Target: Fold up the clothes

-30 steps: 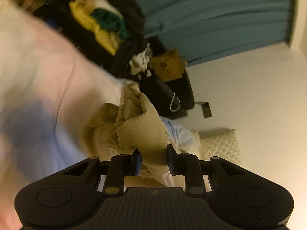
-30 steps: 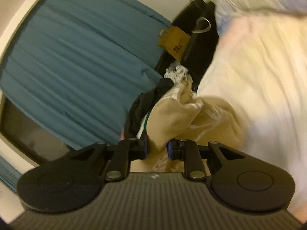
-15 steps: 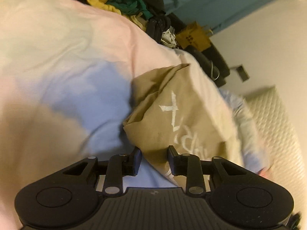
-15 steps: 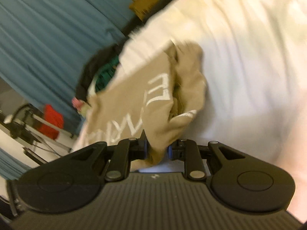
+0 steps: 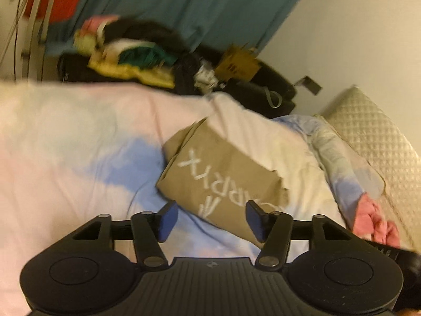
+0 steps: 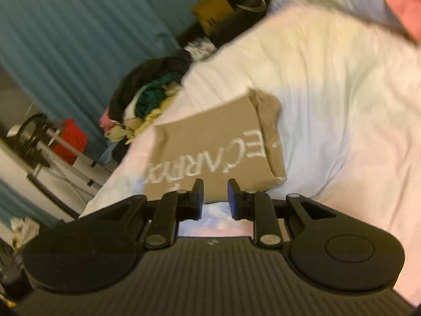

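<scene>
A: Nearest: left gripper (image 5: 209, 220) spread wide, nothing pinched, hovering at the near edge of the tan garment (image 5: 223, 173). Right gripper (image 6: 215, 199) parted too, narrower gap, empty, just short of the same cloth.

B: And the garment itself?

A: Lying on the pastel bedspread (image 5: 79, 144) as a compact rectangle, white lettering facing up, 1 side doubled over into a thick layered edge. Looks folded already; could equally want 1 more fold. Hard to settle from this.

B: Advice for handling?

A: If folding again: pinch both near corners through all layers, lift level, lay over without dragging, then press flat. If done: leave flat, draw both grippers straight back so no fingertip snags the edge. Views blurred, so go slowly.

B: Farther off?

A: Pink cloth (image 5: 376, 226) by the quilted pillow (image 5: 373, 142) at the right; beyond the bed a heaped pile of clothes (image 5: 131, 60), then the teal curtain (image 5: 184, 8).
</scene>
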A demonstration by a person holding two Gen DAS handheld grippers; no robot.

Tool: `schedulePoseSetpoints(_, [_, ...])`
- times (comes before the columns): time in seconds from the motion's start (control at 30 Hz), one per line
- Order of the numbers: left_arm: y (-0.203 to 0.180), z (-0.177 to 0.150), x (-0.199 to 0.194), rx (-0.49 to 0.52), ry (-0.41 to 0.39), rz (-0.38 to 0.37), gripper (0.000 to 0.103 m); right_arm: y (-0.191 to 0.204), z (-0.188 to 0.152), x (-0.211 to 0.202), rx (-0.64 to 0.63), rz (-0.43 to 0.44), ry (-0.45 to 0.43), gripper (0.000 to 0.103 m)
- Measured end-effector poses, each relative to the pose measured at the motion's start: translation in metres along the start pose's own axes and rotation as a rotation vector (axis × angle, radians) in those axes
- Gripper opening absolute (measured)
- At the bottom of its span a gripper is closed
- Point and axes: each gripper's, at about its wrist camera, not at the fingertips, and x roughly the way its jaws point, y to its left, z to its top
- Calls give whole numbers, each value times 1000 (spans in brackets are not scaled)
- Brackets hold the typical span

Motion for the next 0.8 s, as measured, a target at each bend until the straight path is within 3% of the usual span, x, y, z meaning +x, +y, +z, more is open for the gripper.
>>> schedulePoseSetpoints(0.13, [-28,-10,-56,139,-47,28,88,25,-9,-54,-128,22,-56,26])
schedulePoseSetpoints(0.17, [-34,-14,-71,172,-64,37,90,31,-11,-65,-154,30,-70,32])
schedulePoseSetpoints(0.2, [-39,-19,-86,203,-85,46,95,35,-14,-76,-177,35,-88,50])
schedulePoseSetpoints(0.23, [-43,-25,-102,233,-108,54,101,39,-19,-88,-198,40,-106,61])
schedulePoseSetpoints(0.27, [-47,-31,-118,250,-132,60,102,43,-24,-99,-216,51,-131,81])
schedulePoseSetpoints(0.3, [-50,-37,-133,263,-156,65,103,47,-30,-109,-240,63,-156,90])
schedulePoseSetpoints(0.57, [-52,-82,-221,277,-296,100,103,59,-77,-150,-328,94,-249,87])
schedulePoseSetpoints(0.8, [-41,-108,-239,289,-328,139,103,56,-111,-147,-372,78,-274,87])
